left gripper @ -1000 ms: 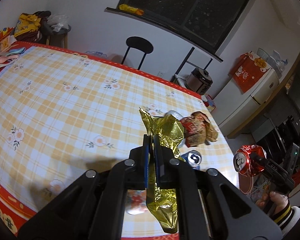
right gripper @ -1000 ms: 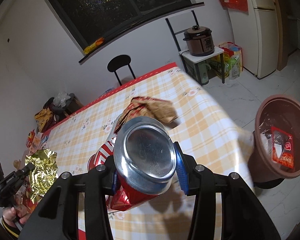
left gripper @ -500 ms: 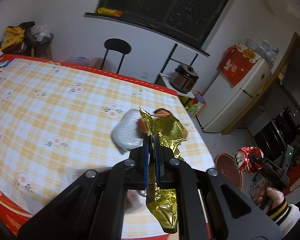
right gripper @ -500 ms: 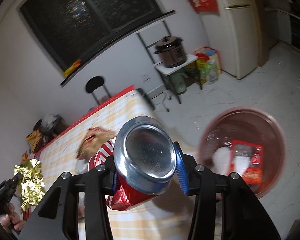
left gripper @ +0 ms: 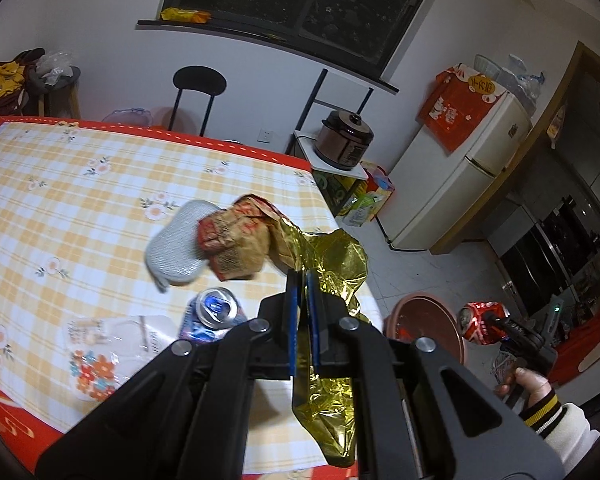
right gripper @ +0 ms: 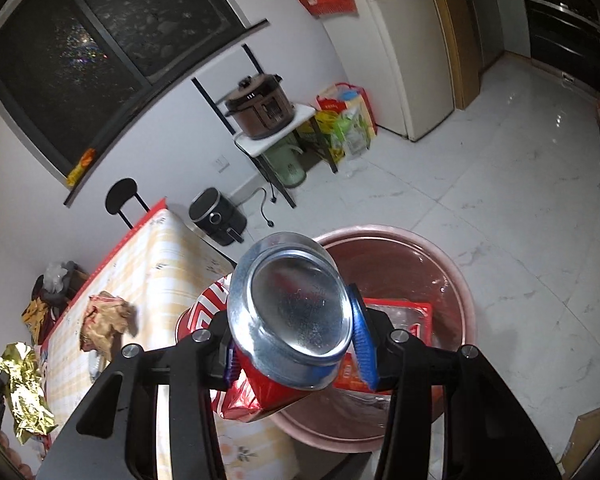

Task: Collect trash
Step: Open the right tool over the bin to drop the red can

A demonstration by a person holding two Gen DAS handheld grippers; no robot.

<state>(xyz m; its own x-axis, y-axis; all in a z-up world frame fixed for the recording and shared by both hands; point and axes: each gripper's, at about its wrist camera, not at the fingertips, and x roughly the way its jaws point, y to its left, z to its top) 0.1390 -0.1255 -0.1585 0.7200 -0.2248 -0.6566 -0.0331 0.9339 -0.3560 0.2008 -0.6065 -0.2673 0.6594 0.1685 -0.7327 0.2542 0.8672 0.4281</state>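
My left gripper (left gripper: 303, 280) is shut on a crumpled gold foil wrapper (left gripper: 332, 264), held above the table's right end. My right gripper (right gripper: 296, 344) is shut on a crushed red can (right gripper: 292, 308), held over the brown trash bin (right gripper: 456, 276) on the floor beside the table. The bin holds a red packet (right gripper: 404, 312). In the left wrist view the red can (left gripper: 480, 320) and bin (left gripper: 420, 312) show at lower right. On the table lie a brown-red crumpled bag (left gripper: 236, 240), a blue can (left gripper: 216, 308) and a clear plastic wrapper (left gripper: 112, 336).
A grey pad (left gripper: 176, 248) lies on the checked tablecloth (left gripper: 60, 200). A black chair (left gripper: 198, 80) stands behind the table. A rice cooker (right gripper: 260, 108) sits on a small stand, an air fryer (right gripper: 216, 216) on the floor, a fridge (right gripper: 416, 40) by the wall.
My right gripper has carried the red can from over the table's edge to above the bin. My left gripper has swung right with the foil wrapper toward the table's end.
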